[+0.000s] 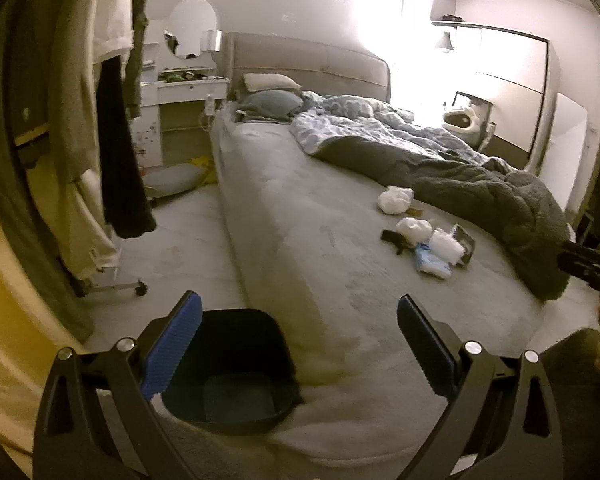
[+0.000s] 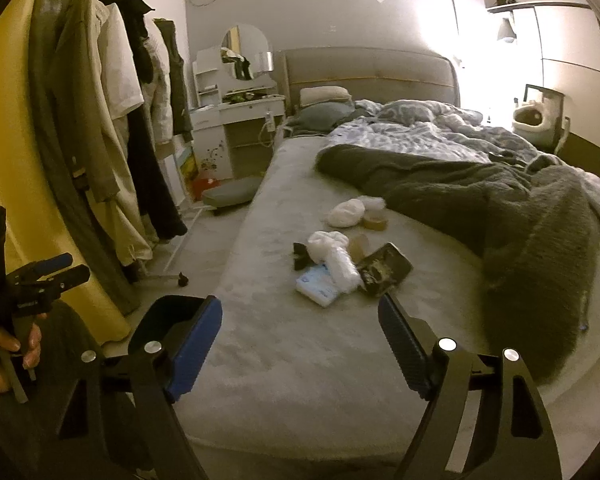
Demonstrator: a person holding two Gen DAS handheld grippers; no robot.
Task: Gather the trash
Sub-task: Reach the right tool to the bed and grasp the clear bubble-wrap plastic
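Observation:
Trash lies in a small heap on the bare grey mattress (image 2: 284, 352): two crumpled white tissues (image 2: 346, 212) (image 2: 326, 242), a blue-white pack (image 2: 316, 286), clear plastic wrap (image 2: 342, 268), a dark soiled packet (image 2: 384, 268) and a tape roll (image 2: 374, 220). My right gripper (image 2: 300, 304) hovers open just short of the heap, with nothing between its blue pads. A dark bin (image 1: 228, 364) stands on the floor by the bed's near corner. Above it my left gripper (image 1: 298, 304) is open and empty. From the left wrist, the tissues (image 1: 396, 199) and pack (image 1: 432, 264) lie further up the bed.
A rumpled grey blanket (image 2: 500, 208) and a pale duvet (image 2: 412, 136) cover the bed's right side. A wheeled clothes rack (image 2: 112, 128) with hanging garments lines the left aisle. Beyond it are a white dressing table (image 2: 236, 120) and a grey cushion (image 2: 230, 192) on the floor.

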